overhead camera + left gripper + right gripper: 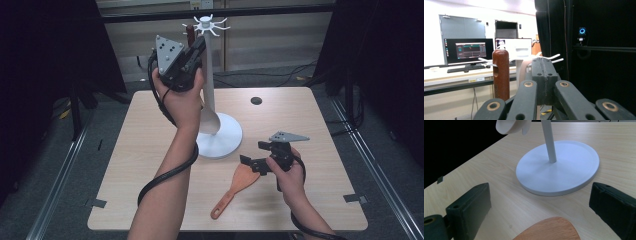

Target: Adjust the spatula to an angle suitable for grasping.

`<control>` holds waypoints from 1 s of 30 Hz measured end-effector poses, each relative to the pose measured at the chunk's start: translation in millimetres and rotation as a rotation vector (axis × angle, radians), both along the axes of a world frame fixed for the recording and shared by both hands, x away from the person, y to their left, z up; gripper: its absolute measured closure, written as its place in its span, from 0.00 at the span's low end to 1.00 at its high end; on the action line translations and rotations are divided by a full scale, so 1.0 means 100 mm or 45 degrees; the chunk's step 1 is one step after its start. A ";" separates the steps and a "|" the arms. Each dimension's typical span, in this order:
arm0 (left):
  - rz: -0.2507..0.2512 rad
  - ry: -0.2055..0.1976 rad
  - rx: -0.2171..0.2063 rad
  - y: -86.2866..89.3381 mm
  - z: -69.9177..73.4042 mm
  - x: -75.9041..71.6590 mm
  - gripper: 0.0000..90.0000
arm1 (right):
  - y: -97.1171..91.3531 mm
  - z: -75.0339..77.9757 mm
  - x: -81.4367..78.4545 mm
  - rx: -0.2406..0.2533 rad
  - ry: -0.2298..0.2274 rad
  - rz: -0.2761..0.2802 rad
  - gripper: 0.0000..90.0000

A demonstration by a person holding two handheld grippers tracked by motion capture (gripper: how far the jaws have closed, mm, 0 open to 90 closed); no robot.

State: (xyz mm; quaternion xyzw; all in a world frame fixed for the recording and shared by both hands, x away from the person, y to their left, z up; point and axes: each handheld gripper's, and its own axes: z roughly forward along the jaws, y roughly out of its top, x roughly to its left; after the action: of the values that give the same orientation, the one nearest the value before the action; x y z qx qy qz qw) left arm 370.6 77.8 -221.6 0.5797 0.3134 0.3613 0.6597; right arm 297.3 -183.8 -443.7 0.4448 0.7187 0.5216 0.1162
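While both grippers work above the pale wooden table (150, 150), left (192, 55) closed empty, right (250, 162) open.

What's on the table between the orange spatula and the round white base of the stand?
Nothing: in the right gripper view, only bare table lies between the spatula and the base.

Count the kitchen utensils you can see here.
3: an orange spatula on the table, a pale spoon hanging beside the rack pole, a brown handle by the hooks. Others may be hidden.
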 end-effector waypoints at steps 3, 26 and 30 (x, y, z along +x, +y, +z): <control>-0.003 0.014 -0.010 0.03 0.01 0.02 1.00 | 0.00 0.00 0.00 -0.003 0.001 0.003 0.04; 0.003 0.068 -0.020 0.17 0.03 0.08 1.00 | 0.02 -0.02 0.01 -0.007 0.000 0.005 0.04; 0.007 0.068 -0.012 0.19 0.03 0.09 1.00 | 0.02 -0.02 0.01 -0.004 -0.002 0.004 0.04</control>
State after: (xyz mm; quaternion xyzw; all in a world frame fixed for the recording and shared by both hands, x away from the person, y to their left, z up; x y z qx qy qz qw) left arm 379.2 96.8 -218.5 0.5851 0.3344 0.3459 0.6529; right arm 298.2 -181.7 -445.3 0.4430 0.7201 0.5212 0.1167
